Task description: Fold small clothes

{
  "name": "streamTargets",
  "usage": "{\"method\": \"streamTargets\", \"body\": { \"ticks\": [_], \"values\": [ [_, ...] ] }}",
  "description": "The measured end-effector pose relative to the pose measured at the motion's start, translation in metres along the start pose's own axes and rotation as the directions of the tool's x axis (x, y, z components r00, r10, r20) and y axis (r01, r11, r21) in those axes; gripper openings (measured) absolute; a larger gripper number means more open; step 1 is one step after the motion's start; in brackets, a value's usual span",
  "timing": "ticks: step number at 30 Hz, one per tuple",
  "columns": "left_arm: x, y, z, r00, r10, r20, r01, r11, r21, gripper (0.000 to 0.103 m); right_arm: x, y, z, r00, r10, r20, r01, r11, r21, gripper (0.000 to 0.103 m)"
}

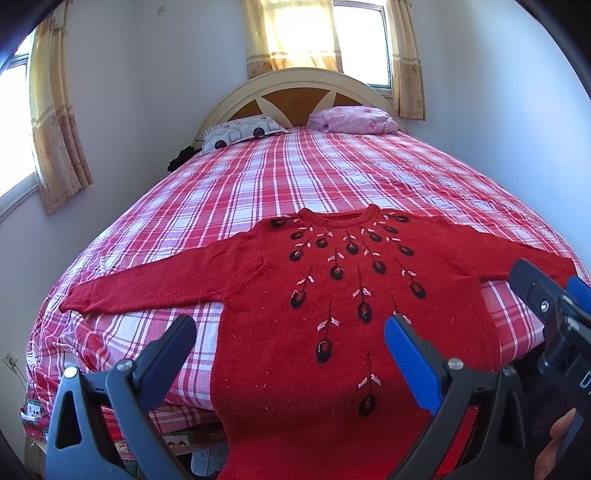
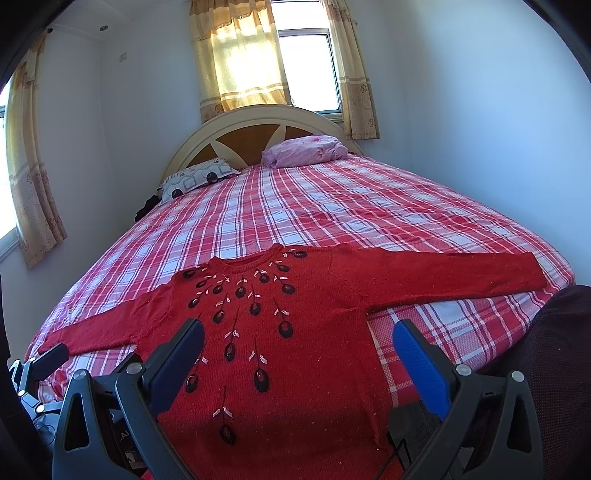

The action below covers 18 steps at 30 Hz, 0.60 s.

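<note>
Two grippers: left (image 1: 290, 334) and right (image 2: 297, 338), fingers spread, empty.
Sweater (image 1: 332, 295): flat on bed (image 1: 332, 173), hem nearest, sleeves outstretched crosswise.
Nearer sleeve: each gripper's own side.

Daylight enters through the window (image 1: 362, 40) behind the headboard, blowing out to white glare and making the curtain (image 1: 291, 33) glow yellow. A second window (image 1: 13, 125) on the left is also overexposed. The walls take a cool bluish cast. Both views are sharp at centre, with strong fisheye bending and black vignetting in the corners. Soft shadow darkens the bed (image 2: 332, 206) at its near edge.
</note>
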<state>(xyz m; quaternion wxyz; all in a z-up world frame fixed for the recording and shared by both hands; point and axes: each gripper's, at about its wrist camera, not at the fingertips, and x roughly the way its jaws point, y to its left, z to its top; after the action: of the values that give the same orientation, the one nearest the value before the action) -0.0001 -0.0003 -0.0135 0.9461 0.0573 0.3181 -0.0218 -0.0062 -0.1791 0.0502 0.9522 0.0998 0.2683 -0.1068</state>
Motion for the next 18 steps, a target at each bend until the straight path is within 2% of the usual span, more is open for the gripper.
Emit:
{"method": "streamTargets", "body": {
  "ticks": [18],
  "values": [
    [0.0000,0.0010,0.0003,1.000,-0.002,0.000,0.002,1.000,-0.002,0.103,0.0017,0.0004,-0.0010,1.000,0.001,-0.001,-0.001,1.000,0.001,0.102]
  ]
}}
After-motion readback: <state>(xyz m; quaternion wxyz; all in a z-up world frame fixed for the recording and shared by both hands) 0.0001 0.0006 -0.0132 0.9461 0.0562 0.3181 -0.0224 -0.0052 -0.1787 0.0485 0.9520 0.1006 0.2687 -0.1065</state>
